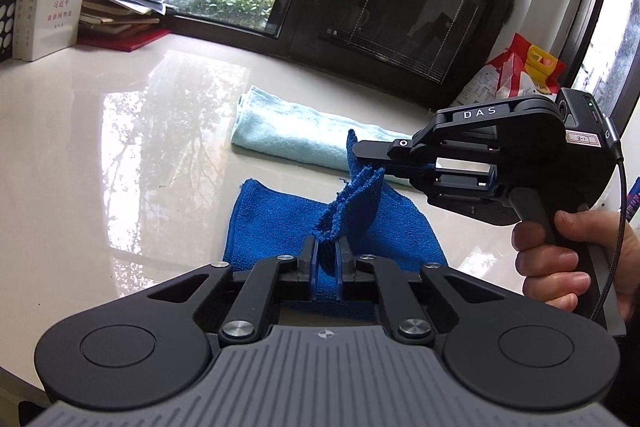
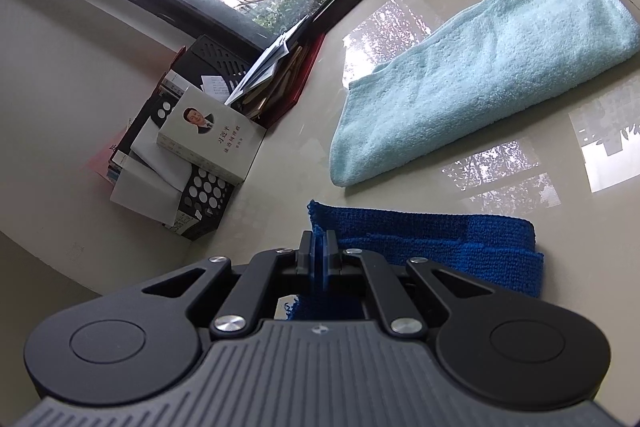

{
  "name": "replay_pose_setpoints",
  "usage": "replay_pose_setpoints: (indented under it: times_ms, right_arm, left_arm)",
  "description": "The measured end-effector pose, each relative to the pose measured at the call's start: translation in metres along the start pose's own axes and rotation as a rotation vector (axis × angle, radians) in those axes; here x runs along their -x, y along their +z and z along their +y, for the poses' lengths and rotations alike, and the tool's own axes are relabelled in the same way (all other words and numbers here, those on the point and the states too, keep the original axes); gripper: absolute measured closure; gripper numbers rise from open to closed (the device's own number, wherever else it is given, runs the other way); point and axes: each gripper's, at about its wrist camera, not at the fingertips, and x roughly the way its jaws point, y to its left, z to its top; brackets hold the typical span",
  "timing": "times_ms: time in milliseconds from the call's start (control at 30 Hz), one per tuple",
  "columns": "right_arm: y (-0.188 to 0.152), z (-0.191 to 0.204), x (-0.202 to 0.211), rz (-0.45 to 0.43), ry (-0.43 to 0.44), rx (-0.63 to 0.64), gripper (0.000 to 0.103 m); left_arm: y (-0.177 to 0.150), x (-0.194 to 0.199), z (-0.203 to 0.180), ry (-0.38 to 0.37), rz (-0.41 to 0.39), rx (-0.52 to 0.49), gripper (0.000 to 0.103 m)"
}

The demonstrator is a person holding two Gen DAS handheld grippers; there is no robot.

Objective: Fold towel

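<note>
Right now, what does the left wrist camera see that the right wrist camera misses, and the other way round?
Only the left view shows the right claw from outside, the hand gripping its handle, and a red-and-yellow plastic bag. Only the right view shows a black perforated organiser from above. Both show the dark blue microfibre towel, pinched by each claw, the folded pale blue terry towel, the white book and the glossy cream table.

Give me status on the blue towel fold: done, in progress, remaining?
Done: the light blue towel already lies folded on the table. In hand: the blue towel lies partly doubled; the left tool and right tool are each shut on a raised part of its edge. Left: lay those held corners down, flatten the fold and let go.
</note>
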Motion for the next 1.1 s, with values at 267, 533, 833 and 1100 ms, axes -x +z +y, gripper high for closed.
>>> replay_pose_setpoints:
  times_ms: [267, 533, 833, 1100]
  right_arm:
    - [-0.002, 0.010, -0.014, 0.030, 0.005, 0.025, 0.099]
    - [-0.007, 0.020, -0.039, 0.072, -0.016, 0.062, 0.099]
    - [-0.013, 0.020, -0.066, 0.114, -0.058, 0.092, 0.099]
    - [-0.014, 0.020, -0.072, 0.126, -0.075, 0.107, 0.090]
  left_arm:
    - [-0.003, 0.011, -0.001, 0.048, -0.015, -0.012, 0.095]
    - [-0.003, 0.013, 0.017, 0.100, 0.009, 0.030, 0.094]
    - [-0.008, 0.006, 0.029, 0.125, 0.051, 0.035, 0.094]
    - [-0.010, 0.006, 0.030, 0.126, 0.057, 0.028, 0.093]
